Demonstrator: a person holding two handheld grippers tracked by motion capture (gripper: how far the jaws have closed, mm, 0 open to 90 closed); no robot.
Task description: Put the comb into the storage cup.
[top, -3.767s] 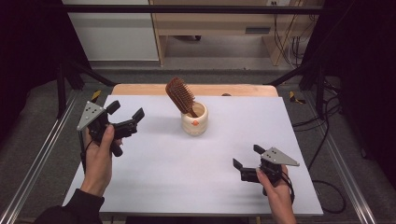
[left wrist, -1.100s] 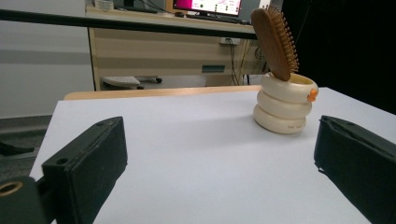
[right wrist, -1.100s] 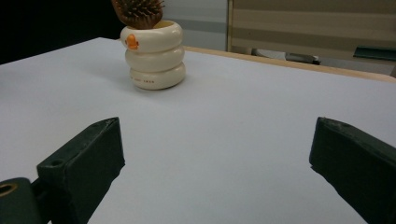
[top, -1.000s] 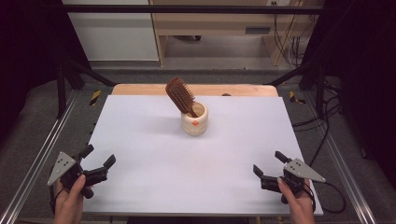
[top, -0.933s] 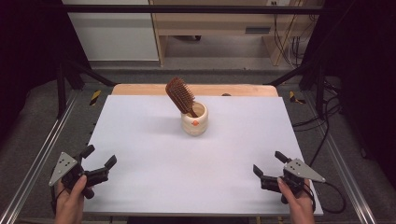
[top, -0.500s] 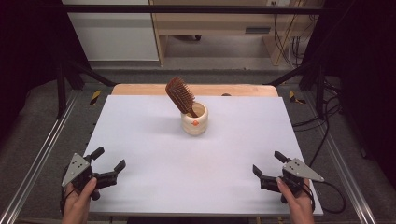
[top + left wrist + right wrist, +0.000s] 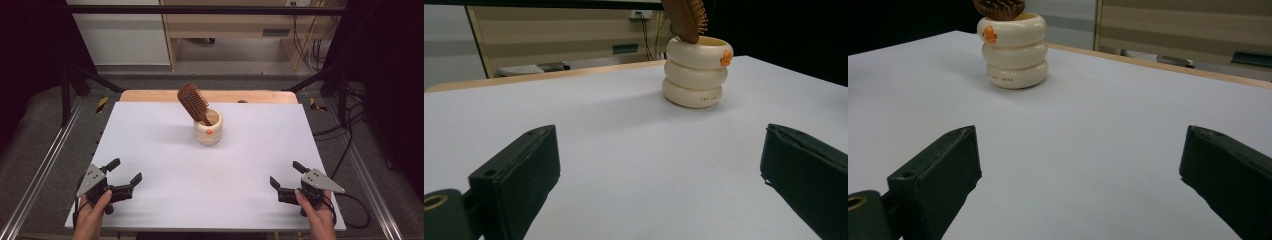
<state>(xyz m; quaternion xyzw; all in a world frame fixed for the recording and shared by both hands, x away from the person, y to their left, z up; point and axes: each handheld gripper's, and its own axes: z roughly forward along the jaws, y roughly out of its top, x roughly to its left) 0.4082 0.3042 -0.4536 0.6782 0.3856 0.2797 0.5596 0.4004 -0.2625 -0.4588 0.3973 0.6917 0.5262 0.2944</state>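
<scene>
A brown wooden hairbrush [image 7: 193,102] stands handle-down in a cream ribbed cup [image 7: 208,128] with an orange mark, at the back middle of the white table. The cup [image 7: 696,71] with the brush [image 7: 686,17] shows far ahead in the left gripper view, and the cup [image 7: 1014,50] with the brush [image 7: 998,7] likewise in the right gripper view. My left gripper [image 7: 125,171] rests open at the table's front left corner. My right gripper [image 7: 287,173] is open at the front right. Nothing lies between either pair of jaws.
The white table top [image 7: 210,170] stretches between both grippers and the cup. A wooden strip [image 7: 150,95] runs along the table's back edge. Metal rails [image 7: 45,165] flank the table, and cables [image 7: 350,145] lie on the floor at the right.
My left gripper came from mid-left of the table down to the front left, then shifted slightly right onto the table corner. The right gripper moved a little toward the front right and stayed.
</scene>
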